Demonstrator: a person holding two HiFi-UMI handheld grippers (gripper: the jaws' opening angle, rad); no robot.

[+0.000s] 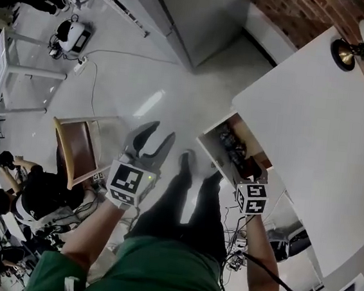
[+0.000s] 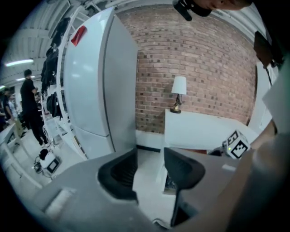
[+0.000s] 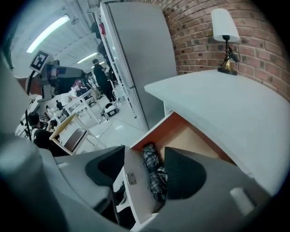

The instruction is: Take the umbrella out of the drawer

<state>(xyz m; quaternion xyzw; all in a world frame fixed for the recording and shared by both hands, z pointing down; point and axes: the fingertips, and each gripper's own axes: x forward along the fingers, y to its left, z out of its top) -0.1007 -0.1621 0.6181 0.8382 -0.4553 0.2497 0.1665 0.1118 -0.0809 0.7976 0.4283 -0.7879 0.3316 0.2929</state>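
I read my right gripper (image 3: pixel 142 170) jaws wide apart above the open drawer (image 3: pixel 134 183). The plaid umbrella (image 3: pixel 154 174) lies inside by its front, ungripped. Left gripper (image 2: pixel 149 170) wide open, empty.

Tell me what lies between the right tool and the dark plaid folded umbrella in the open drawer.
The drawer's white front panel, just before the plaid umbrella, in the right gripper view.

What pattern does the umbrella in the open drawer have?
The umbrella is dark grey-black plaid; the right gripper view shows it best.
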